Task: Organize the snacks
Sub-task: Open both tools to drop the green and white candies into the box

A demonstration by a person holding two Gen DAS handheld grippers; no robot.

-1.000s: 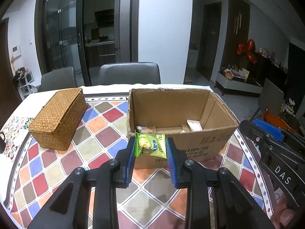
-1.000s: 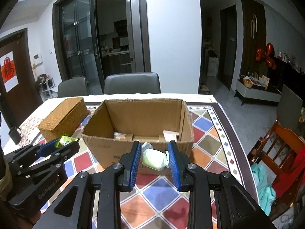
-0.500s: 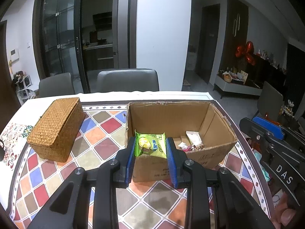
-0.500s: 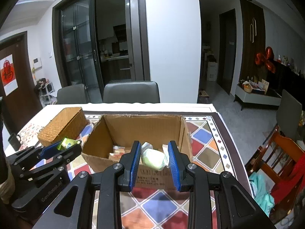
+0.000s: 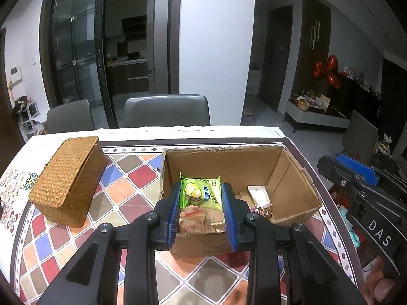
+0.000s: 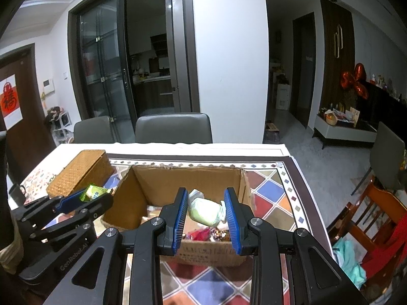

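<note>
Cardboard box sits mid table; wicker box at its 9 o'clock, apart. Two chairs behind table at 12. Snack packets lie in box. L gripper w/ packet over box's near-left corner, R gripper at 3 o'clock of it

Dim dining room: white pillar, dark glass sliding doors, grey chairs behind table with chequered cloth, grey floor.

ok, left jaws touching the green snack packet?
Touching. The left wrist view shows the left gripper with both blue jaws pressed against the sides of the green snack packet, holding it above the cardboard box.
</note>
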